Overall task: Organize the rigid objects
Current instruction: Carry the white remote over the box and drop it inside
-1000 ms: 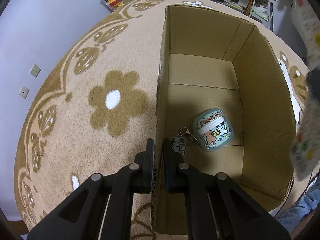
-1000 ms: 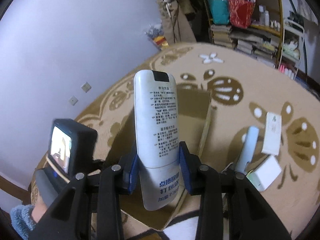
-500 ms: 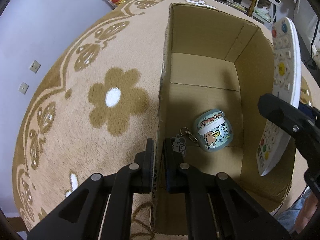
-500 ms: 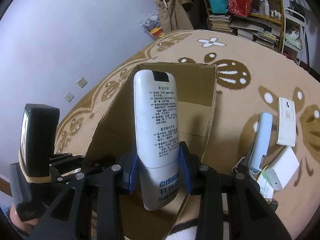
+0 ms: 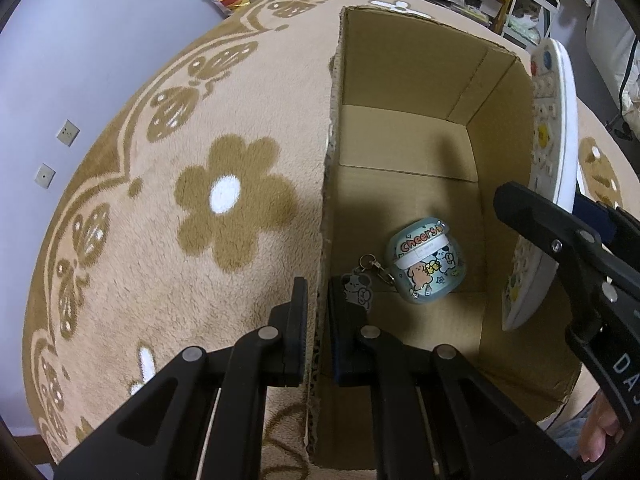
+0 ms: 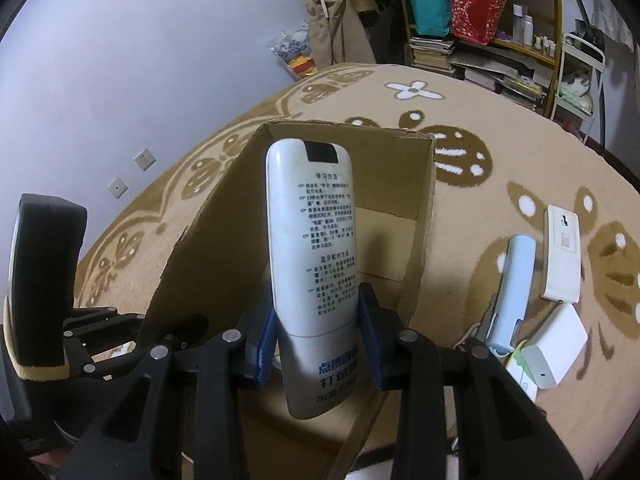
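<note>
An open cardboard box (image 5: 400, 68) stands on a beige flowered carpet (image 5: 224, 200). My left gripper (image 5: 319, 316) is shut on the box's left wall, one finger outside and one inside. On the box floor lies a teal cartoon earbud case (image 5: 426, 264) with a keychain charm. My right gripper (image 6: 316, 332) is shut on a white remote (image 6: 312, 240), which is held tilted with its printed back toward the camera, above the box (image 6: 208, 248). In the left wrist view the remote (image 5: 556, 140) hangs over the box's right wall, button side facing in.
Right of the box on the carpet lie a light blue stick-shaped item (image 6: 512, 292), a flat white device (image 6: 562, 256) and a white block (image 6: 554, 352). Crowded shelves (image 6: 480, 40) and a wall with sockets stand behind. A person's hand shows at the lower right edge (image 5: 600, 436).
The right gripper has come down with the remote, entering the left wrist view from the right and now sitting over the box's right wall. The left gripper has stayed on the wall.
</note>
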